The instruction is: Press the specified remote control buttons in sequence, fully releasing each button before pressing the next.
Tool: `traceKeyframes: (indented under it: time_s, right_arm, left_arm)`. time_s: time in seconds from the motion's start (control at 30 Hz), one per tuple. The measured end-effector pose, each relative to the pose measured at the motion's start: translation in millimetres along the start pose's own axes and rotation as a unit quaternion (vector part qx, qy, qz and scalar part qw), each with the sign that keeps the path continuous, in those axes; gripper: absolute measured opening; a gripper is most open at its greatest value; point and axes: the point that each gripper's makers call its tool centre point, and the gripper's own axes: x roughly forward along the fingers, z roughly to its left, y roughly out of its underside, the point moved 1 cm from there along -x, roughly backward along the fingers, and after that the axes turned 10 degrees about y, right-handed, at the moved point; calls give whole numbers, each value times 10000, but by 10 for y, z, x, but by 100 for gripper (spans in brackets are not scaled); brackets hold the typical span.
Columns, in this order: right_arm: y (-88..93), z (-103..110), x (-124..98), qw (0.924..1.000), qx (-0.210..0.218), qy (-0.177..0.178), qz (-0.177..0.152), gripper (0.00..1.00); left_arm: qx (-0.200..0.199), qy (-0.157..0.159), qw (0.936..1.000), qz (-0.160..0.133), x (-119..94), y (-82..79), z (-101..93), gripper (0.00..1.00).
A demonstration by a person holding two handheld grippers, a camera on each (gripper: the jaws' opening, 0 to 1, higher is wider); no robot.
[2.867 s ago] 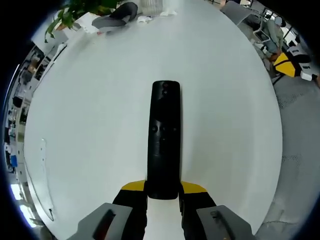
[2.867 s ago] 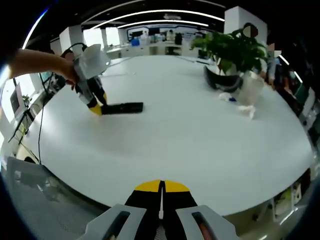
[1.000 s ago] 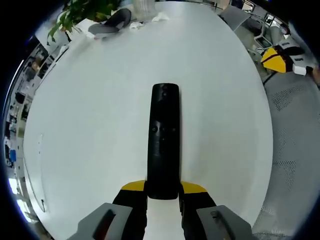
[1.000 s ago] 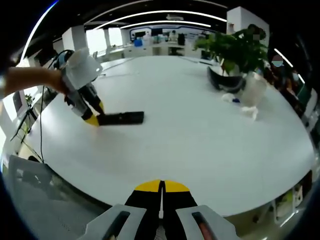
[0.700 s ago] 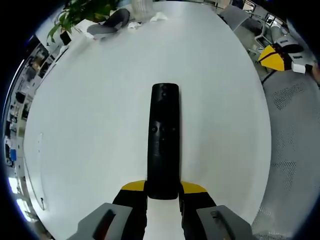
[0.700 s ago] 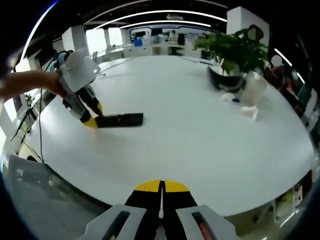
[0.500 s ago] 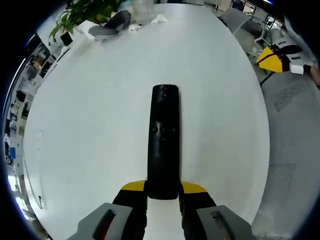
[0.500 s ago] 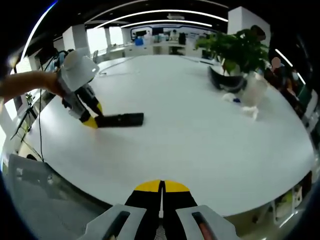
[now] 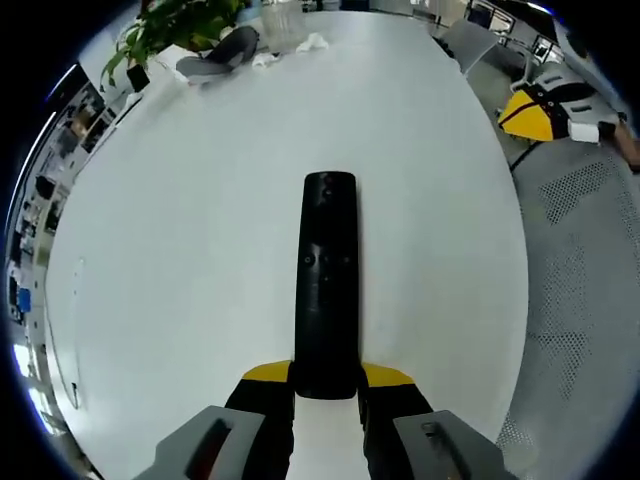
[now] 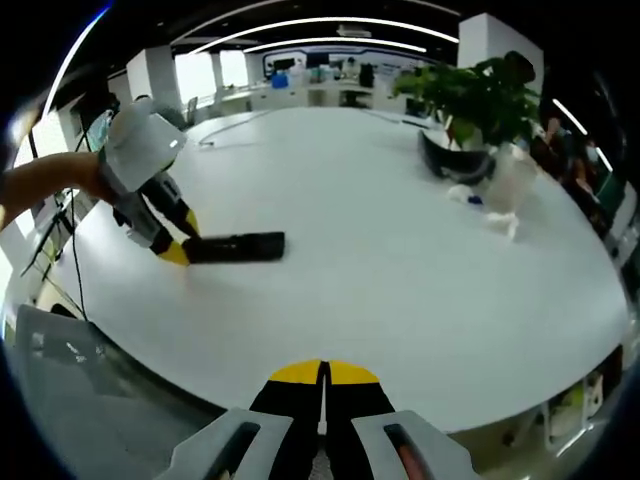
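Left gripper view puts your left claw at the bottom, its two yellow-tipped jaws clamped on the near end of the black remote. The remote runs straight out ahead of the claw, lying flat on the white worktop, button side up, with a small cluster of buttons about halfway along it and a round one near the far end. Far ahead of the claw and off to its left, at the worktop's far edge, you have a leafy plant, a dark grey dish beside it, and some crumpled white paper just past that. To the claw's right, beyond the worktop edge, your other claw's yellow tip shows over a grey speckled floor.

Right gripper view shows your right claw with its jaws pressed together and nothing between them, hanging above the near edge of the worktop. Well ahead of it and to its left, your left claw comes in, gripped by your hand, tilted down with its yellow tips on the end of the remote. The remote lies on the worktop, pointing away from that claw toward the middle of the worktop, well apart from the right claw. Ahead and to the right of the right claw stand the plant in its dark dish, a clear cup next to it, and the scraps of paper near the cup's base.
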Motion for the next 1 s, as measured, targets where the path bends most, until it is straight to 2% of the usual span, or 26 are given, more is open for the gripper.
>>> traceKeyframes:
  time_s: [1.0]
  right_arm:
    - [3,-2,-4,10000,-16,2,-2,0]
  left_arm:
    - [-70,42,10000,49,12,23,-130,24]
